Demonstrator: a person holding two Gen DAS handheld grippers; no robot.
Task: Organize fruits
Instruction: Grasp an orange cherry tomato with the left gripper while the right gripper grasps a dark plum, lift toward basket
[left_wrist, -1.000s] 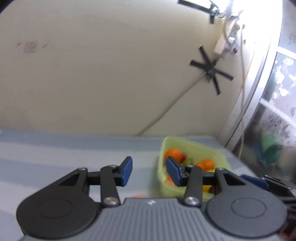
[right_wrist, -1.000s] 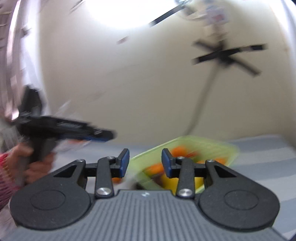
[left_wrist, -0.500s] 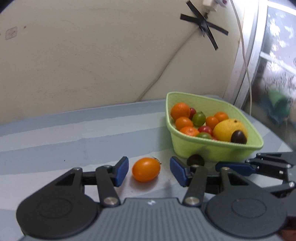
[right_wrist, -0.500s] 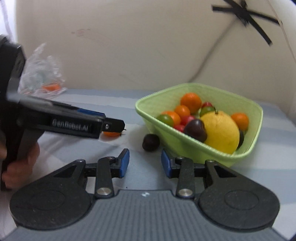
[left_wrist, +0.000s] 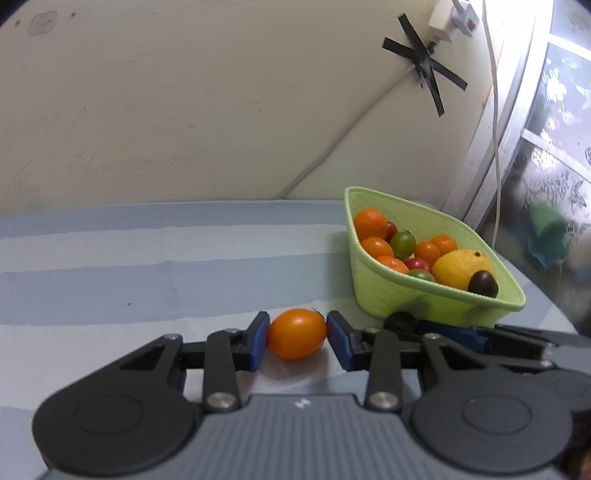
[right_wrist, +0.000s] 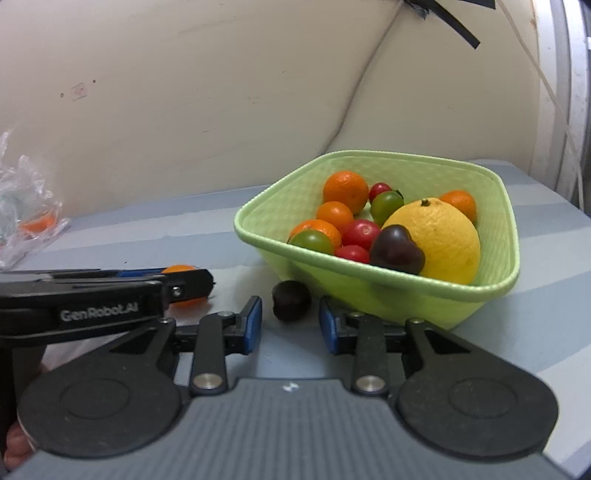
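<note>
— What have your left tongs (left_wrist: 297, 334) got?

— My left tongs have both blue pads against the sides of a small oval orange tomato (left_wrist: 297, 334), which sits on the blue-striped cloth tabletop (left_wrist: 147, 280). They are clamped on it; I cannot tell whether it is lifted off the cloth.

— And the right tongs (right_wrist: 290, 325)?

— Spread apart, gripping nothing. A small dark, nearly black round fruit (right_wrist: 291, 300) lies on the tabletop between my right fingertips and just ahead of them, touching neither pad.

— Where is the basket?

— The light green woven plastic basket (right_wrist: 406, 291) stands just behind the dark fruit, to its right. Inside are orange mandarins (right_wrist: 345, 191), red and green cherry tomatoes, a large yellow citrus (right_wrist: 439, 242) and another dark fruit leaning on it.

— Anything else?

— A crumpled clear plastic bag (right_wrist: 26, 206) by the wall, far left.
</note>
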